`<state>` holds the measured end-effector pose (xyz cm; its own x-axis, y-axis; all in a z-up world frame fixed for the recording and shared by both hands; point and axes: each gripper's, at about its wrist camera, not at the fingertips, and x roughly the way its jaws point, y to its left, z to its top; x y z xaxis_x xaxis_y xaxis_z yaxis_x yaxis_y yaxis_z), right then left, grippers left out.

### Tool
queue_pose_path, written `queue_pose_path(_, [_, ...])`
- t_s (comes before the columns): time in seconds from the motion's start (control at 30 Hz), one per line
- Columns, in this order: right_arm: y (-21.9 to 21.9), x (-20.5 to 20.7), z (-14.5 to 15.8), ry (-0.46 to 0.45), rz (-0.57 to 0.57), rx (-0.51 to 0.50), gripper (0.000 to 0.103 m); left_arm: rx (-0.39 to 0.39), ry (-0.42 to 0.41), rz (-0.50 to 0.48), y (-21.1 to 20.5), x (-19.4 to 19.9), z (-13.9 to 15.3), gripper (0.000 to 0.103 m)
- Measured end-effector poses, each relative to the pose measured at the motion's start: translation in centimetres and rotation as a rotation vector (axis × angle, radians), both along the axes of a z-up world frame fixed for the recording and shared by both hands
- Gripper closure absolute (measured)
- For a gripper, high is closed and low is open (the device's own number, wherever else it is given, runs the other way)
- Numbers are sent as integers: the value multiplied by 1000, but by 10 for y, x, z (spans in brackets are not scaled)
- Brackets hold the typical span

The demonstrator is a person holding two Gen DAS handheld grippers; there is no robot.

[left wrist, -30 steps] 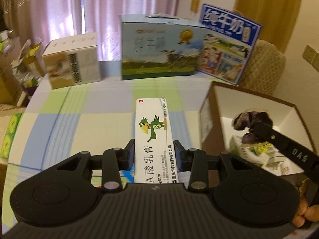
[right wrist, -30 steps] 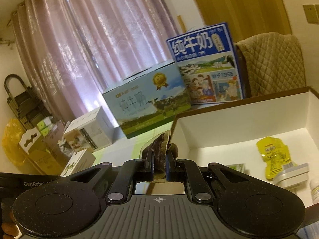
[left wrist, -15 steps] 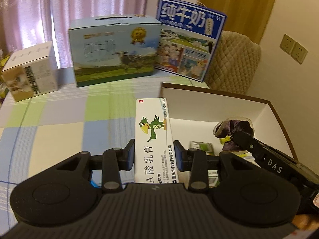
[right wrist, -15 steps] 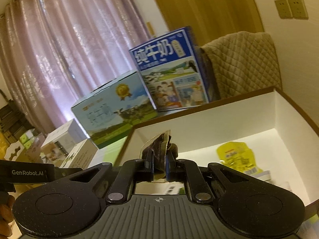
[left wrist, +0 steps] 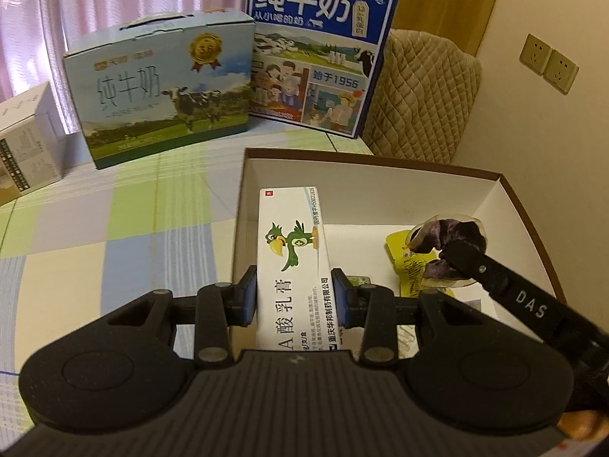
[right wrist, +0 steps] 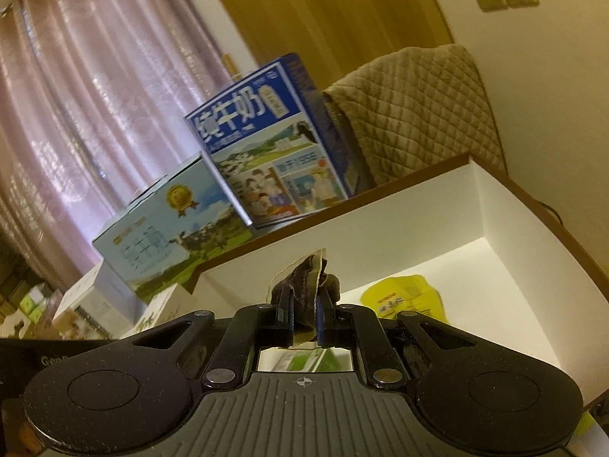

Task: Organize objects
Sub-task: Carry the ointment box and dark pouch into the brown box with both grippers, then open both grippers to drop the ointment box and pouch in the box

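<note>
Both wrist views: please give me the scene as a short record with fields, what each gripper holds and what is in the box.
left gripper: shut on white ointment carton, at the box's left wall
right gripper: shut on dark purple scrunchie, above the box
open box: white inside, brown rim
in the box: yellow packet; other items partly hidden
behind the box: two milk cartons
table: checked cloth

A checked tablecloth [left wrist: 114, 236] covers the table; two milk cartons [left wrist: 160, 87] [left wrist: 316, 61] stand along its far edge, an open white box [left wrist: 380, 175] just before them.
</note>
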<state>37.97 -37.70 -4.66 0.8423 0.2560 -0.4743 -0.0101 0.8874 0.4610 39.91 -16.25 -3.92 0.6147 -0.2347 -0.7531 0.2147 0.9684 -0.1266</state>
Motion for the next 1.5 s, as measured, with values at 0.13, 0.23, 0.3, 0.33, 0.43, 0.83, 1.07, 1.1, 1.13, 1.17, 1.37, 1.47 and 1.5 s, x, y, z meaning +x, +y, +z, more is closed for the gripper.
queue_pose_path(0.13, [-12,6,-4,15,-34,32,96,12,8,-13,-10,8,-4,69])
queue_pose_path(0.23, [-19,11,-6,25,-52,51,96,24,13,-18,-17,15,-7,69])
queue_pose_path(0.3, [-23,13,-7,30,-61,66,96,30,17,-20,-21,19,-9,69])
queue_pose_path(0.33, [-23,14,-8,32,-63,70,96,33,19,-23,-22,21,-9,69])
queue_pose_path(0.43, [-25,18,-10,41,-71,79,96,44,25,-30,-28,27,-13,69])
queue_pose_path(0.83, [-37,34,-18,82,-101,116,96,84,45,-47,-47,47,-29,69])
queue_pose_path(1.07, [-41,40,-20,104,-114,129,96,106,45,-54,-55,60,-36,69])
queue_pose_path(1.1, [-41,41,-21,107,-114,133,96,110,45,-56,-56,61,-37,69])
queue_pose_path(1.13, [-41,42,-21,109,-116,137,96,115,44,-55,-57,64,-38,69])
queue_pose_path(1.17, [-42,42,-22,110,-117,139,96,121,43,-56,-58,65,-39,69])
queue_pose_path(1.37, [-45,44,-25,121,-125,147,96,151,44,-68,-62,76,-47,68])
queue_pose_path(1.47, [-45,45,-27,125,-123,146,96,163,36,-61,-59,76,-48,64])
queue_pose_path(1.5, [-45,45,-27,126,-122,147,96,167,35,-60,-58,75,-48,63])
